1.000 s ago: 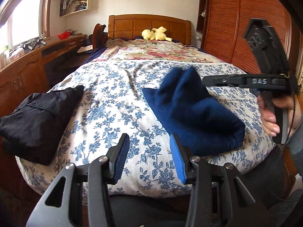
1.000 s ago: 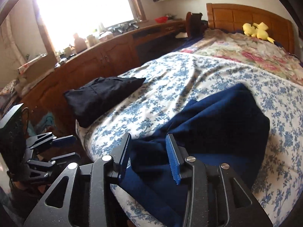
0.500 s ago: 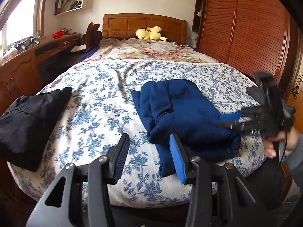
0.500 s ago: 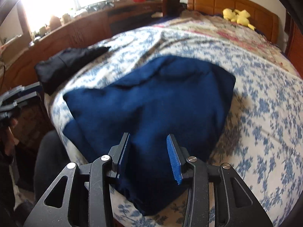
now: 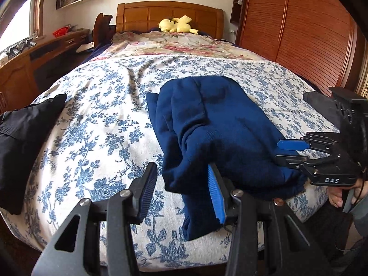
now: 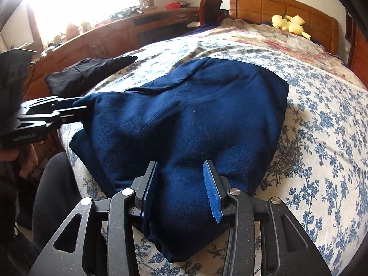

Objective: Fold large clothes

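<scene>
The bed (image 5: 96, 124), under a blue-flowered cover, fills most of the frame. The blue garment (image 5: 220, 124) lies bunched at centre right near the foot edge. A black garment (image 5: 20, 138) sits at the left edge. The left gripper (image 5: 181, 191) has its fingers spread around a drooping fold. The right gripper (image 6: 181, 188), fingers spread, straddles the cloth's near end. "DAS" is printed on it at lower right.

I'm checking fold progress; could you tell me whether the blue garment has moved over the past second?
Yes. The blue garment, raised a second ago, now lies flat on the floral bedspread, folded toward the foot.
</scene>
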{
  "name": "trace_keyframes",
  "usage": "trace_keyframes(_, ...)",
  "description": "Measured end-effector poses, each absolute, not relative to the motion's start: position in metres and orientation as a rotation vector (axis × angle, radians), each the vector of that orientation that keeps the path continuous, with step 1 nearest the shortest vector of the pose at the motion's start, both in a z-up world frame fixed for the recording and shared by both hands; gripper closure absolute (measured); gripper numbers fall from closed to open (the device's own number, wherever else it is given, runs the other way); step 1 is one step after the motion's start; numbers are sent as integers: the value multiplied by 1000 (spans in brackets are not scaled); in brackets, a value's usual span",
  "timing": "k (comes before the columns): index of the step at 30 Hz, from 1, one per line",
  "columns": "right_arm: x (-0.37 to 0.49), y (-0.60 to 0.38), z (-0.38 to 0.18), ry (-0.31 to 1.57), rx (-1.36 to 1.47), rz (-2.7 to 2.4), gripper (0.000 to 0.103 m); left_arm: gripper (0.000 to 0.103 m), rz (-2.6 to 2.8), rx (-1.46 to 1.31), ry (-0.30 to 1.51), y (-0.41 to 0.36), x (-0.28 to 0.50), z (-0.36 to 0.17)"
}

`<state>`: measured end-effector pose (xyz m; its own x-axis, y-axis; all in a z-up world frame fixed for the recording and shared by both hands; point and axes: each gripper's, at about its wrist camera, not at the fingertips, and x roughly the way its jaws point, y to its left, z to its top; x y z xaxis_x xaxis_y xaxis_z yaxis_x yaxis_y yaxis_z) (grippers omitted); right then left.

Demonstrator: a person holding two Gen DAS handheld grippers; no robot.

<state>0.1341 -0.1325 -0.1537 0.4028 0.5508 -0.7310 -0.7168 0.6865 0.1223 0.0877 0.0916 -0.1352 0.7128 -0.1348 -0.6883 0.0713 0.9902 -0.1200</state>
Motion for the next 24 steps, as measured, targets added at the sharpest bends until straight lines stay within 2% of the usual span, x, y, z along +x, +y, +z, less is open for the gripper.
trace_keyframes(24,133,-134,-156,816,-204,811,63,61,-114,-123,747,92,87,-141)
